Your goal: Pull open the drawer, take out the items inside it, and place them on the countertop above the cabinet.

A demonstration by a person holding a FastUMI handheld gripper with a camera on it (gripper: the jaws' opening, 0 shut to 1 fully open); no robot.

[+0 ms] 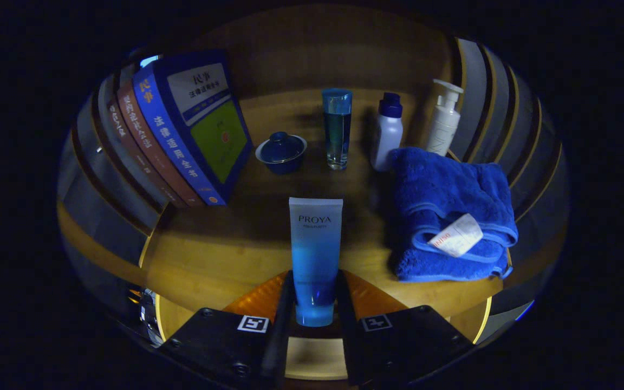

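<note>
- Tool (pixel 314 303): both fingers press the lower end of a blue tube (pixel 316 254), cap end down; the tube stands upright between them, over the near edge of the wooden table (pixel 209 260).
- Progress, as judged: the tube is out of the drawer and held at table height, not yet released. Whether its cap rests on the wood cannot be told. The drawer itself and anything left in it are not visible.
- Left: a row of leaning books (pixel 182 130).
- Far centre: a small lidded bowl (pixel 281 151), then a tall clear bottle (pixel 337 127).
- Far right: a white bottle with a dark cap (pixel 387 132) and a pump bottle (pixel 444 119).
- Right: a folded blue towel (pixel 450 216), near the tube but apart.
- Bare wood lies ahead of the tube; the towel is the closest obstacle.
</note>
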